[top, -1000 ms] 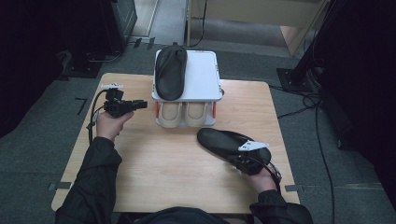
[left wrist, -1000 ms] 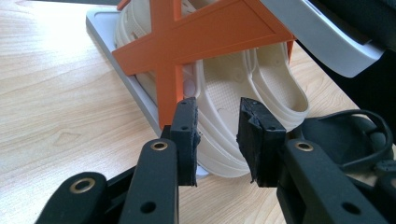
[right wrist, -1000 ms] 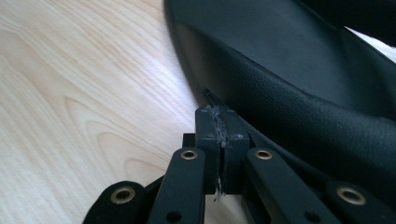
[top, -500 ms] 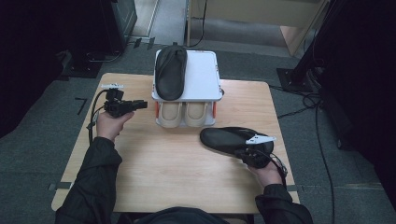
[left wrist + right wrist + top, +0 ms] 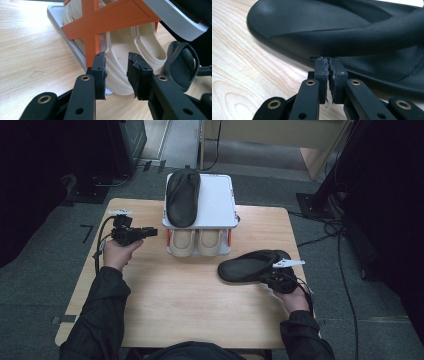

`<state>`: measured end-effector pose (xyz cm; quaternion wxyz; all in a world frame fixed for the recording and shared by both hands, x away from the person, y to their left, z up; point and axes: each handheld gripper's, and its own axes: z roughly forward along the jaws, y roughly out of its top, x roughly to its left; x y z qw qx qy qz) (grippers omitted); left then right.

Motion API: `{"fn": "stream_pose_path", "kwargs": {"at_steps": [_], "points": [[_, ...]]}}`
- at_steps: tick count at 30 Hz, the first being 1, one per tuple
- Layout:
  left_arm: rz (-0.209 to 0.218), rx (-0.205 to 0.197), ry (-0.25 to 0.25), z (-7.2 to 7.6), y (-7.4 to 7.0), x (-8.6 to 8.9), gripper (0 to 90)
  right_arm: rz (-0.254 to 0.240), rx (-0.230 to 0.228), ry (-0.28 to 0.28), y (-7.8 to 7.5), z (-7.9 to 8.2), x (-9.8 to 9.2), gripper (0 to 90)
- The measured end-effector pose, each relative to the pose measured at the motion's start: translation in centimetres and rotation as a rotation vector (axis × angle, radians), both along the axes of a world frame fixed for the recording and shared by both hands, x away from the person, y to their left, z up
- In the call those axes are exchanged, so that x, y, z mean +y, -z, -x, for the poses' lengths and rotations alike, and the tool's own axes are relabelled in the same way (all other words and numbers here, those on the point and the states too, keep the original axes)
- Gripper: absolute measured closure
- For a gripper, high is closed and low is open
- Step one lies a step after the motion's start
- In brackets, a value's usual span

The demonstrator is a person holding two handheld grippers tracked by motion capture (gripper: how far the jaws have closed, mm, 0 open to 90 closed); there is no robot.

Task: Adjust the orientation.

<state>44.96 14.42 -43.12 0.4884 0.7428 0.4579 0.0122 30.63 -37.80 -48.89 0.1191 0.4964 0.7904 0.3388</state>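
A black slipper (image 5: 250,266) lies on the right of the wooden table (image 5: 165,310). My right gripper (image 5: 264,276) is shut on the edge of its strap (image 5: 352,40) from the near side. In the right gripper view the pads (image 5: 322,75) are almost together under the strap; the jaws have just been opening a little. A second black slipper (image 5: 182,195) rests on top of the white shoe rack (image 5: 217,200). A beige pair (image 5: 197,241) sits on the rack's lower shelf. My left gripper (image 5: 150,231) hovers left of the rack, open, with nothing between its fingers (image 5: 100,72).
The left gripper view faces the rack's orange cross brace (image 5: 105,20) and the beige pair (image 5: 140,45), with the held black slipper (image 5: 181,65) beyond. Cables (image 5: 345,285) trail on the grey floor to the right of the table.
My right gripper has moved to the right along the table, taking the black slipper with it. The left gripper has stayed where it was.
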Motion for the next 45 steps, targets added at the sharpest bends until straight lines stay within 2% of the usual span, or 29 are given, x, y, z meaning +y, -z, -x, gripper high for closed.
{"fn": "stream_pose_path", "kwargs": {"at_steps": [10,18,21,25,26,29,32,38,41,42,43,45], "points": [[-0.008,0.001,-0.005,0.1,0.1,0.1,68.0,-0.003,-0.021,0.028,-0.1,-1.2,-0.8,82.9],[-0.003,0.001,-0.015,0.4,0.1,0.5,68.0,0.007,-0.017,0.043,-0.2,-2.1,-0.8,77.2],[-0.005,-0.001,-0.015,0.4,0.1,0.5,68.0,-0.014,-0.031,0.052,-0.7,-1.7,-0.9,77.0],[-0.005,0.001,-0.013,0.3,0.1,0.5,68.0,-0.078,-0.074,0.071,-2.0,-1.0,-0.7,82.9],[-0.005,0.003,-0.014,0.3,0.1,0.5,68.0,-0.093,-0.092,0.078,-2.4,-0.9,-0.5,83.4],[-0.011,0.001,-0.008,0.3,0.1,0.4,68.0,-0.099,-0.112,0.080,-2.6,-1.4,0.5,83.5],[-0.010,-0.001,-0.008,0.4,0.1,0.3,68.0,-0.086,-0.104,0.067,-2.3,-2.2,1.8,83.4],[-0.011,0.000,-0.010,0.3,0.1,0.4,68.1,-0.092,-0.091,0.046,-1.5,-3.6,4.2,83.4],[-0.003,-0.001,-0.016,0.4,0.1,0.6,68.1,-0.070,-0.059,0.023,-0.5,-3.9,5.3,83.4],[-0.003,0.000,-0.016,0.4,0.1,0.6,68.2,-0.059,-0.058,0.011,-0.1,-3.8,5.4,83.4],[0.000,-0.001,-0.018,0.4,0.1,0.7,68.2,-0.057,-0.076,0.002,0.0,-3.6,5.4,83.4],[0.001,0.001,-0.020,0.4,0.2,0.8,68.2,-0.052,-0.070,-0.005,-0.1,-3.5,5.2,83.5]]}}
